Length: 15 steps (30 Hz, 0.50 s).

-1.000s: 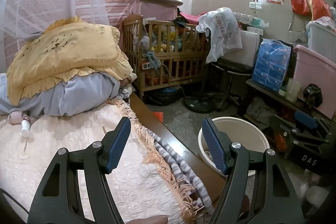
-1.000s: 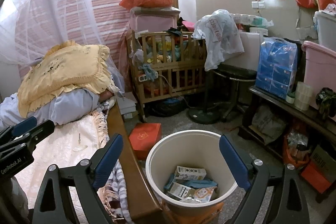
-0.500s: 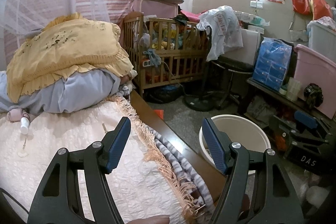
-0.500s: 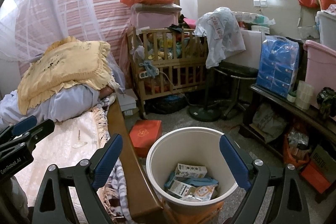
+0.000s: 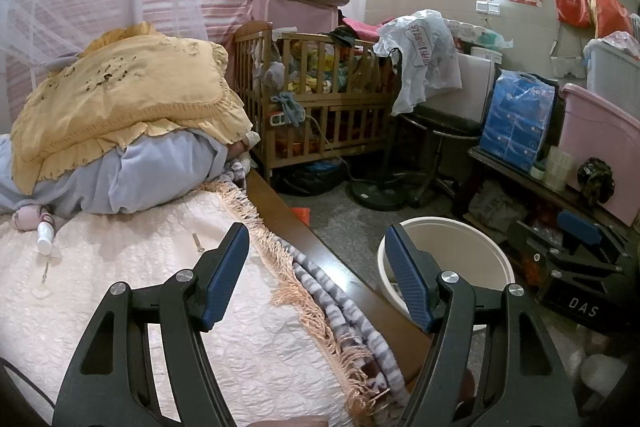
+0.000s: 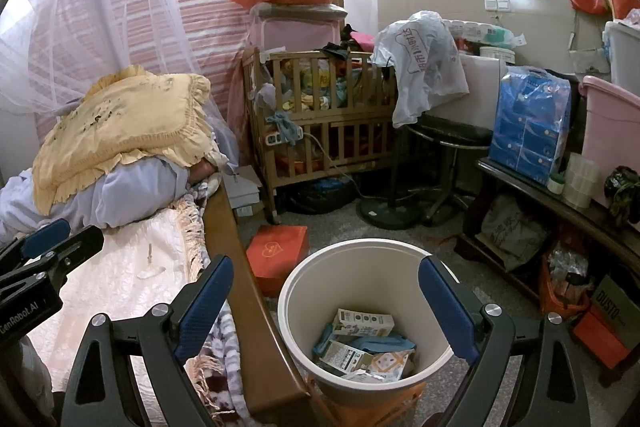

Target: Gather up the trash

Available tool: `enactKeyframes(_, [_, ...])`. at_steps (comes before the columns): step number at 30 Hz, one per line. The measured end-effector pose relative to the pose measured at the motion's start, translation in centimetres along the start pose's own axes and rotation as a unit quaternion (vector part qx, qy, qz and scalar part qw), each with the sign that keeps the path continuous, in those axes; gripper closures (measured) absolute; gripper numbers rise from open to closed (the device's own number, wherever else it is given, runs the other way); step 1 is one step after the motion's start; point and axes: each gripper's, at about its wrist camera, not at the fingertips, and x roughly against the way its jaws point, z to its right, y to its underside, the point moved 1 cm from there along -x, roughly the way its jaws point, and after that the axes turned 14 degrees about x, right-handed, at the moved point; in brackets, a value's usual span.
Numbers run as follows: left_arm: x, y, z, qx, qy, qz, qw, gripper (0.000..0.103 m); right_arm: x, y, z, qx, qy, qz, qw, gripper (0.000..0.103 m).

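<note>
We hold the left gripper (image 5: 316,275) at lower centre of its view, jaws wide apart and empty, over the bed's (image 5: 120,267) edge. The right gripper (image 6: 326,301), jaws likewise spread and empty, frames the white bin (image 6: 360,259) at lower centre. Trash cartons (image 6: 362,323) lie inside the bin, beside the red box (image 6: 278,251).

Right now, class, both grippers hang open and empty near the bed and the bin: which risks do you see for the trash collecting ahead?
1. The small white bottle lies on the soft quilt; the open left gripper may press it into the fabric or snag the fringe.
2. The bin stands close against the bed's wooden rail; the open right gripper above it could knock the rim and tip it.
</note>
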Motion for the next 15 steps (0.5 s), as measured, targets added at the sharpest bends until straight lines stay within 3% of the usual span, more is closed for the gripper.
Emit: enactKeyframes(15, [-0.1,0.12,0.09,0.001,-0.001,-0.001,1.0,0.033,-0.37,0.43,0.13,0.001,-0.001,-0.003,1.0,0.01])
